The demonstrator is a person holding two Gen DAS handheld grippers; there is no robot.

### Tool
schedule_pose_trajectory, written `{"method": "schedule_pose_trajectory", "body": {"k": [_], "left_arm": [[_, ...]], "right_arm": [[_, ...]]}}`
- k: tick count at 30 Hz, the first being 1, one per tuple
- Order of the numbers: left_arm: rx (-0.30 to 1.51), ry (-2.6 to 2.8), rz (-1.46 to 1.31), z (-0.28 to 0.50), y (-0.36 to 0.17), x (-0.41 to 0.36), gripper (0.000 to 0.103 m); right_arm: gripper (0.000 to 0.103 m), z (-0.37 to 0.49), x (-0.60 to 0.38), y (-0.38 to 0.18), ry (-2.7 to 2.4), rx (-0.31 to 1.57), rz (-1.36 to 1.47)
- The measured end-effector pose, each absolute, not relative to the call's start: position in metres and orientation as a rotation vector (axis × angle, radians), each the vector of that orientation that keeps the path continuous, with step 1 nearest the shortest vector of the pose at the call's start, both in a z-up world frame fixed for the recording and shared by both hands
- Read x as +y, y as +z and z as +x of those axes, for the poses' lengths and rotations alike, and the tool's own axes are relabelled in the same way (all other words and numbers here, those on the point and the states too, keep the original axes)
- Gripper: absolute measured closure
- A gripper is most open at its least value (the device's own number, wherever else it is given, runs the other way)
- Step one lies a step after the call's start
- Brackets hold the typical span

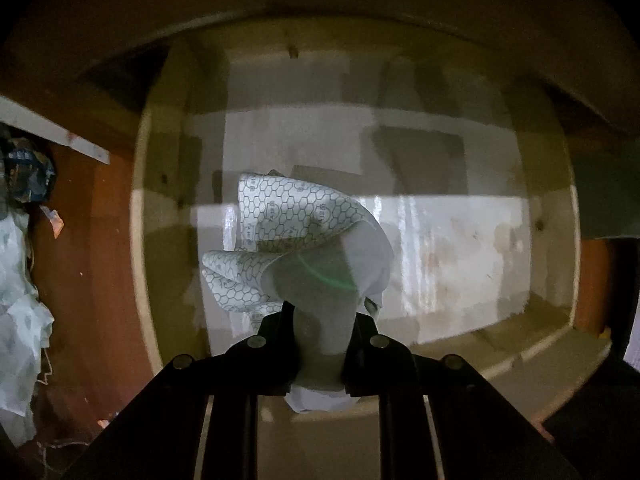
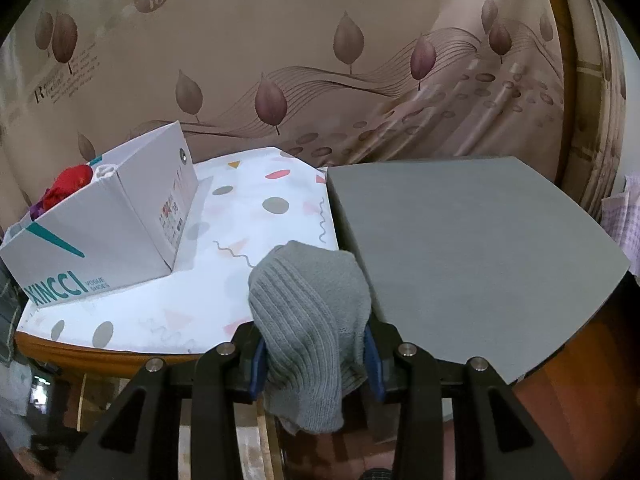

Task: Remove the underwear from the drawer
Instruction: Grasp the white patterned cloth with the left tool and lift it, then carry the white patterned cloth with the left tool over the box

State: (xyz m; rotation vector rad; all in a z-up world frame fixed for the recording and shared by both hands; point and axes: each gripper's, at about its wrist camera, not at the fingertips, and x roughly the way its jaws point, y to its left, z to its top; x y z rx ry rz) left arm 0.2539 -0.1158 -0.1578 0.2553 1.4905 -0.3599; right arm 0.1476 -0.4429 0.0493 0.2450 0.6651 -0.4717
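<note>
Left gripper (image 1: 322, 336) clamped on white hexagon-print underwear (image 1: 296, 236), hanging above the pale floor of the open drawer (image 1: 460, 248). Right gripper (image 2: 314, 354) pinching a grey ribbed knit garment (image 2: 308, 300) over the patterned tabletop (image 2: 248, 216), beside a white shoebox (image 2: 100, 232).

drawer (image 1: 472, 248): open beneath left gripper (image 1: 323, 332) | underwear (image 1: 296, 240): between left gripper's fingers, hanging over drawer's left half | paper heap (image 1: 20, 300): outside drawer, far left | box (image 2: 100, 232): on table (image 2: 256, 208), left | board (image 2: 472, 256): right of box | knit cloth (image 2: 312, 320): between right gripper's (image 2: 314, 356) fingers, before table
</note>
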Motion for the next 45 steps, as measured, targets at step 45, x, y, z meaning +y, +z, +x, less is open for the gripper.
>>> {"method": "schedule_pose_trajectory", "body": {"k": [45], "left_arm": [[0.840,-0.435,0.169,0.311,0.197,-0.112,0.088]], "right_arm": [[0.064,0.141,-0.453,0.052,-0.532,0.656,0.235]]}}
